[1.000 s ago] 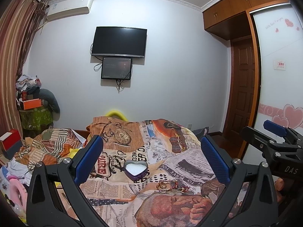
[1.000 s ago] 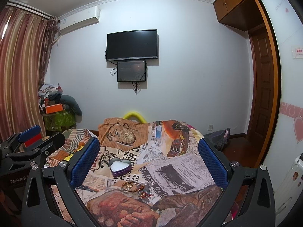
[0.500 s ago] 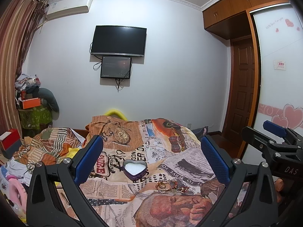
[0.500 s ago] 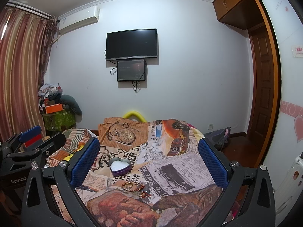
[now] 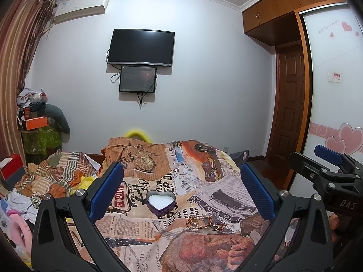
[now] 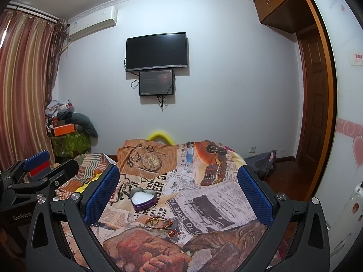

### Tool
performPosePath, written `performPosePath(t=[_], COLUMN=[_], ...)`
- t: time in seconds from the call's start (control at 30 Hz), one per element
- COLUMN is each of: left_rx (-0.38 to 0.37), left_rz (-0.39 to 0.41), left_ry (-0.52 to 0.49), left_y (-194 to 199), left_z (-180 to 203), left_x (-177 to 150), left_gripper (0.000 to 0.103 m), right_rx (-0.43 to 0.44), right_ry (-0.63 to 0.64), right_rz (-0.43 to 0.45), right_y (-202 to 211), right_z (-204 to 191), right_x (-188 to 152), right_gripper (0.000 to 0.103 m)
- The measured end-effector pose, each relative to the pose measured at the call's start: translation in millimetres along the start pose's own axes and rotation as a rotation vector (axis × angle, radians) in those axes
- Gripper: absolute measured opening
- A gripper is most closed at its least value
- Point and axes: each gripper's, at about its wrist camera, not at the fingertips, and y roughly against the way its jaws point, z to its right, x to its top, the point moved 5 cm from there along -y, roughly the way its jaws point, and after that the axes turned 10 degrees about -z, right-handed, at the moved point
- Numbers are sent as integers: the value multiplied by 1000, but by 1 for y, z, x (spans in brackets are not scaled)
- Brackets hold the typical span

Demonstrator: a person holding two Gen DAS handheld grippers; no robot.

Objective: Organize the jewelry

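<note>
A purple heart-shaped box [image 5: 161, 202] with a white lining sits open on the printed bedspread; it also shows in the right wrist view [image 6: 143, 198]. A small pile of gold rings and bracelets [image 5: 204, 222] lies just in front of it, to its right, also seen in the right wrist view [image 6: 162, 224]. My left gripper [image 5: 182, 189] is open and empty, held above the bed behind the box and jewelry. My right gripper [image 6: 178, 191] is open and empty too, to the right of the left one.
The bed [image 5: 199, 176] carries a newspaper-print cover; a striped blanket [image 5: 59, 174] is bunched at its left. A TV [image 5: 141, 46] hangs on the far wall. A wooden door [image 5: 290, 113] and wardrobe stand at right. Clutter is stacked in the left corner [image 5: 38, 122].
Both grippers have barely shifted; the views stay almost the same. Nothing on the bed has moved.
</note>
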Motion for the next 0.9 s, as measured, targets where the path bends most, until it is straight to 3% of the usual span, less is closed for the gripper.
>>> performPosePath(t=[0.53, 0.9], left_rx=[1, 24], left_rz=[-63, -292], left_ry=[11, 13], left_y=[-32, -106], left_z=[-8, -21], left_x=[-6, -46], left_gripper=[103, 103], right_rx=[-21, -85], right_ry=[-7, 8], right_rz=[-59, -227], right_y=[-19, -68], right_z=[5, 30], right_x=[-3, -40], right_gripper=[103, 103])
